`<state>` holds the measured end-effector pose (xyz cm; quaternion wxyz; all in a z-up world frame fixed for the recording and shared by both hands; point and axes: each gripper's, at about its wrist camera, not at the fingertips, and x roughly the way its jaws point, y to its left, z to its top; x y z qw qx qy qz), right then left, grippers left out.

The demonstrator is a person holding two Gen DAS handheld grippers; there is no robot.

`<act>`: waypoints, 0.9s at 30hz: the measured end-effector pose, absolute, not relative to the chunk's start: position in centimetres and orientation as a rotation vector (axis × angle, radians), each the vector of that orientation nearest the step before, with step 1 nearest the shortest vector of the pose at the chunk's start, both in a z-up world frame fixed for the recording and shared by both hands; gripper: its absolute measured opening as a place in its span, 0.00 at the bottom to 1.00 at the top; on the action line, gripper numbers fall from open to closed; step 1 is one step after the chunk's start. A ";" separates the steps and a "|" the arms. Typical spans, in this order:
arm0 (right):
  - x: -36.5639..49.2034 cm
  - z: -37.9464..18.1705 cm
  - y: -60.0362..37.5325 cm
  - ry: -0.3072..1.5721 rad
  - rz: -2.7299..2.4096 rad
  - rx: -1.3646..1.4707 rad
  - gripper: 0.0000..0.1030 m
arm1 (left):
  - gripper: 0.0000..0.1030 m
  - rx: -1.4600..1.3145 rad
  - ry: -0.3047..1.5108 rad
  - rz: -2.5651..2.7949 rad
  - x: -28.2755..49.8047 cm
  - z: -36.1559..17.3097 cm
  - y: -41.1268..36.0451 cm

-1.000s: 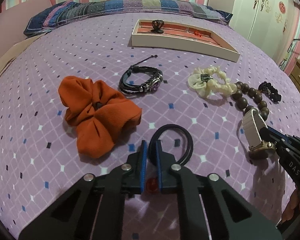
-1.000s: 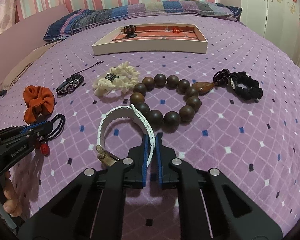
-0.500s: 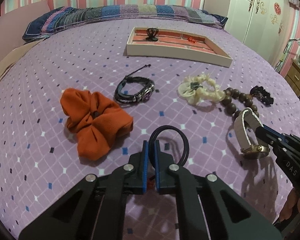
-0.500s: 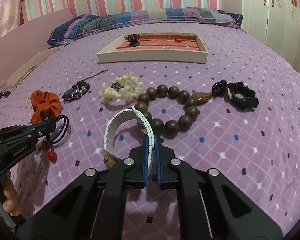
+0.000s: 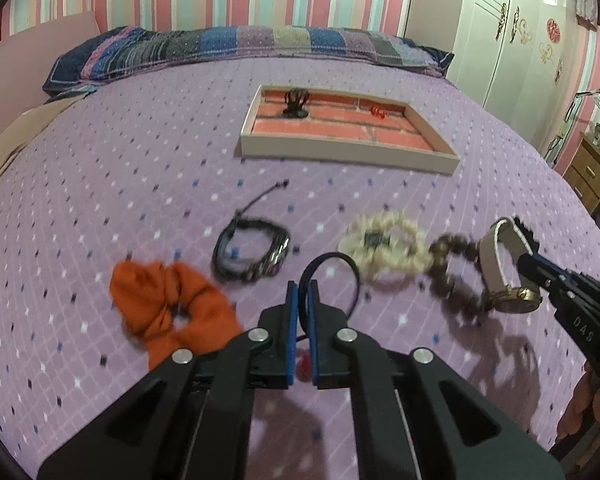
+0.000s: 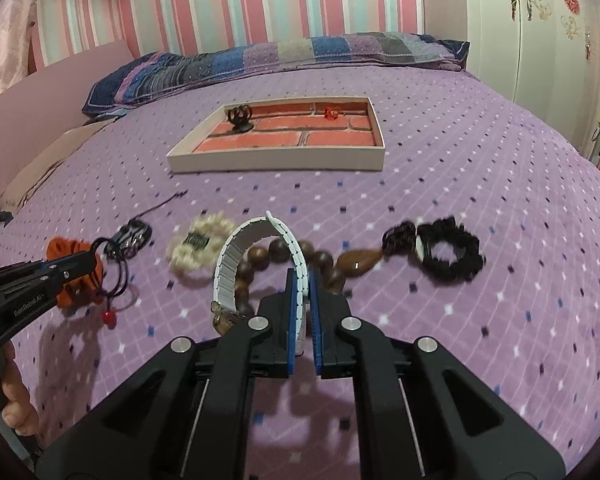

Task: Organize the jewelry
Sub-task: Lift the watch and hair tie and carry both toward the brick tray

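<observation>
Two light pieces hang off the bed: the left gripper (image 5: 302, 300) fingers pinch the limp, springy hair tie (image 5: 334, 276), the right gripper (image 6: 302, 292) fingers clamp the watch (image 6: 260, 264) by its stiffer white strap, its heavier case dangling.

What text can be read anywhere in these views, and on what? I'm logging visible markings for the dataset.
"DAS" — on the side of the right gripper, seen from the left wrist view.
"GenRobot.AI" — on the side of the left gripper, seen from the right wrist view.
Dark tag on the cream scrunchie: too blurred to read.
Watch face: unreadable.
</observation>
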<state>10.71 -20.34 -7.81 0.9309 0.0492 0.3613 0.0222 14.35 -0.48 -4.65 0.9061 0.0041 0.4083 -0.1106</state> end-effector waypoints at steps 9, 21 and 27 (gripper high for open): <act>16.4 -6.8 -21.6 0.734 0.029 0.116 0.07 | 0.03 -0.008 0.819 -0.236 20.8 -2.5 -2.8; 24.7 -5.6 -22.3 0.715 0.022 0.098 0.07 | 0.02 -0.069 0.839 -0.217 29.6 -1.5 -1.9; 26.4 -5.9 -23.1 0.733 0.028 0.123 0.07 | 0.02 -0.133 0.908 -0.262 31.2 -2.8 -0.5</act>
